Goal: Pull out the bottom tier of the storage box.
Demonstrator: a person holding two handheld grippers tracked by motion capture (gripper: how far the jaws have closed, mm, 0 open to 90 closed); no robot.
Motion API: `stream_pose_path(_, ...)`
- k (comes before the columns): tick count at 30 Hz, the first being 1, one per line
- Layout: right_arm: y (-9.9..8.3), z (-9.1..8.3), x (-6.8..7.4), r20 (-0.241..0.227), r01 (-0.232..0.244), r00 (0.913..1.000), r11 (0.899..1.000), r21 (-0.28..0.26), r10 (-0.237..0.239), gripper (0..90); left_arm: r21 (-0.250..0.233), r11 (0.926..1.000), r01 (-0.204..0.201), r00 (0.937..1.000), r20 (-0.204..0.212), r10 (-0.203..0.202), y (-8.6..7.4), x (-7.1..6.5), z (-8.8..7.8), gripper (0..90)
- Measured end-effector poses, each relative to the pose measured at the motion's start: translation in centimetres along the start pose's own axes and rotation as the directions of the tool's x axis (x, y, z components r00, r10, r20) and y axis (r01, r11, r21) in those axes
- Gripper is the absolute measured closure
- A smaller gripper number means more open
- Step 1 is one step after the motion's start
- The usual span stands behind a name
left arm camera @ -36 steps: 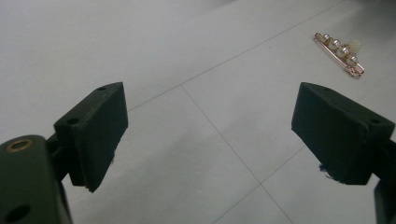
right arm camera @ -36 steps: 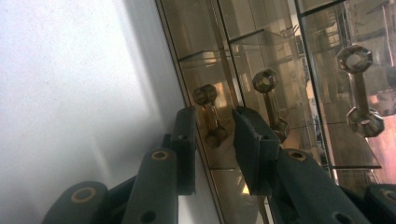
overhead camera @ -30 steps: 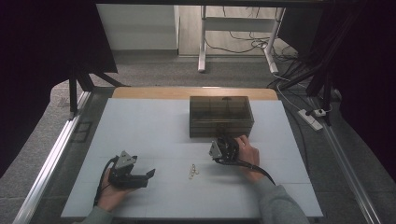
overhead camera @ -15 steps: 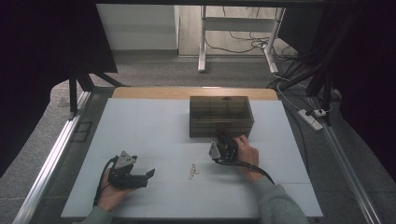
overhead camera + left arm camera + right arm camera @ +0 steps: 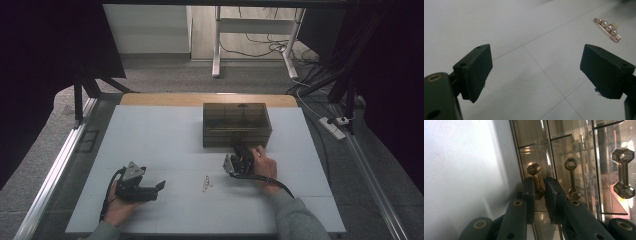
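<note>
your right gripper (image 5: pixel 238 161) lies on the table (image 5: pixel 160 135) with its jaws pointed at the front face of the smoked, see-through drawer box (image 5: pixel 237 124), and in the right gripper view its jaws (image 5: pixel 539 195) have just been closing around the lowest gold drawer handle (image 5: pixel 535 178). they now stand narrow with the handle's stem between them; whether the pads already press on it cannot be told for certain, though little gap shows. the handle is a short bar with a faceted knob at each end, and its long axis runs along the drawer front, crosswise to your jaws. two more such handles (image 5: pixel 571 177) sit just beside it on the neighbouring drawers, so judge your pull straight back along the gripper's own line, away from the box.

your left gripper (image 5: pixel 142 188) rests well apart at the near left of the table, jaws wide with nothing between them (image 5: pixel 536 72). ahead of it lies a gold pin set with pearls (image 5: pixel 608 28), its long axis slanting across the view; seen from above, the pin (image 5: pixel 206 183) lies between your two hands, rather nearer the right.

no brand, label or readable writing appears on the box, the pin or the grippers.
</note>
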State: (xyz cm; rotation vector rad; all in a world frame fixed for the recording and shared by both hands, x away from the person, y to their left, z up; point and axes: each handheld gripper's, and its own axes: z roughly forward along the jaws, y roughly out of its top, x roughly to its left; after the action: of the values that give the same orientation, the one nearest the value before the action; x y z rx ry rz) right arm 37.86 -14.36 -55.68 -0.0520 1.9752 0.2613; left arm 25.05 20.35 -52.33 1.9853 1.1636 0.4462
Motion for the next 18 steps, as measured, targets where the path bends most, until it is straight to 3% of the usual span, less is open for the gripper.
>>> stream_pose_path(18, -0.02, -0.09, 0.35, 0.031, 0.009, 0.9995, 1.000, -0.011, -0.009, 79.2, 0.000, 1.0000, 0.003, 1.0000, -0.001, -0.003, -0.07, 0.18, -0.07, 11.9)
